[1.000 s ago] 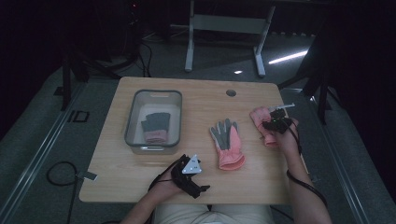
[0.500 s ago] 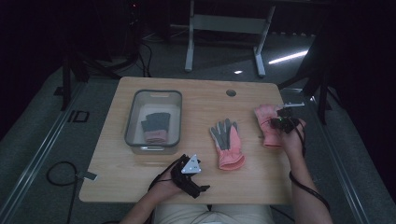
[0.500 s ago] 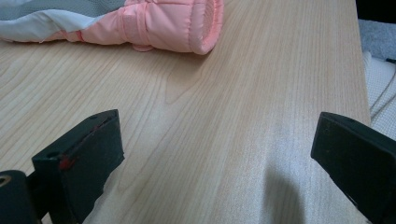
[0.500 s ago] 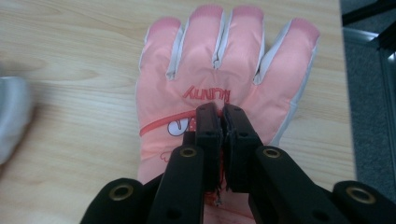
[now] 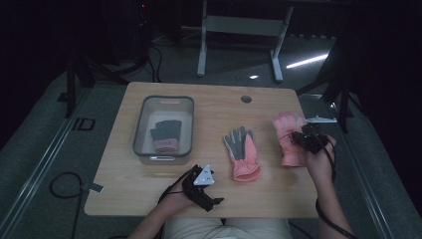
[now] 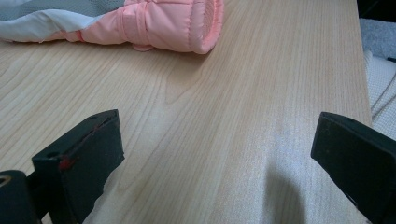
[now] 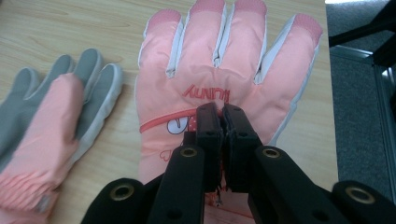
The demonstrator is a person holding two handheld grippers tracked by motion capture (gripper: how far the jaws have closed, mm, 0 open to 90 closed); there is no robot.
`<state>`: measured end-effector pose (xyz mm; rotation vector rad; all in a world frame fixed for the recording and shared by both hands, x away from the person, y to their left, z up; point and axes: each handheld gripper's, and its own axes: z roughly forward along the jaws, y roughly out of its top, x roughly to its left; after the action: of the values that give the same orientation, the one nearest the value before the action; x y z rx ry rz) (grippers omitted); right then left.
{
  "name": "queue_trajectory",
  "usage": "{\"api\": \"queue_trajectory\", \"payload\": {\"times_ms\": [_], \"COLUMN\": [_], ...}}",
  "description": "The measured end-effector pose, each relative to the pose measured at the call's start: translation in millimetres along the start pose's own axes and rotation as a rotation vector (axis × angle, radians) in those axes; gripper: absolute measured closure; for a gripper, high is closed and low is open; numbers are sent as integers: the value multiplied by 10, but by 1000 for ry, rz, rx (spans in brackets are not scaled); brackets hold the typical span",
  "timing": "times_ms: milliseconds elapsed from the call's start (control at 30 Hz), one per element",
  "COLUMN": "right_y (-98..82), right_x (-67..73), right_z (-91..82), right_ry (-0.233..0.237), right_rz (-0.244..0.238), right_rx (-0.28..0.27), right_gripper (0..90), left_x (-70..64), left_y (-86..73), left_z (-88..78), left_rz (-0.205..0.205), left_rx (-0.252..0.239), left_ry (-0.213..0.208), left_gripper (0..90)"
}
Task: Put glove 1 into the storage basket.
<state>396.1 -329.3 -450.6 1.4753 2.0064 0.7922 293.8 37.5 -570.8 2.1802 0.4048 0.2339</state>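
Two pink gloves lie on the table (image 5: pixel 149 194); your right gripper (image 7: pixel 222 122) is pressed together, pinching the right-hand glove (image 7: pixel 224 60) at its back. Your left gripper (image 6: pixel 219 154) rests spread near the middle glove (image 5: pixel 242 152). Next, probably lift toward the bin (image 5: pixel 142 119).
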Motion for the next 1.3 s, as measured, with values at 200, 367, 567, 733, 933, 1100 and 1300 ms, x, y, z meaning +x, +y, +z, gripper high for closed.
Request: {"api": "queue_trajectory", "payload": {"times_ms": [200, 367, 567, 733, 933, 1100, 1300], "right_y": [-171, -332, -401, -387, -340, -372, -340], "right_x": [83, 108, 136, 160, 217, 216, 161], "right_z": [-121, -22, 203, 366, 581, 612, 540], "right_ry": [-25, -17, -28, -42, -55, -57, -25], "right_rz": [49, 123, 166, 166, 134, 125, 96], "right_rx": [2, 24, 55, 78, 97, 98, 84], "right_gripper": [861, 861, 860, 860, 855, 844, 776], "left_x": [1, 0, 1, 4, 2, 3, 3], "left_y": [0, -1, -2, 0, -2, -2, -2], "left_z": [1, 0, 0, 2, -1, -1, -3], "left_rz": [1, -4, 1, 3, 1, 0, 1], "left_rx": [0, -2, 2, 3, 2, 1, 1], "left_ry": [-1, -1, -2, -4, -4, -5, -5], "left_gripper": [20, 20, 20, 20, 20, 20, 20]}}
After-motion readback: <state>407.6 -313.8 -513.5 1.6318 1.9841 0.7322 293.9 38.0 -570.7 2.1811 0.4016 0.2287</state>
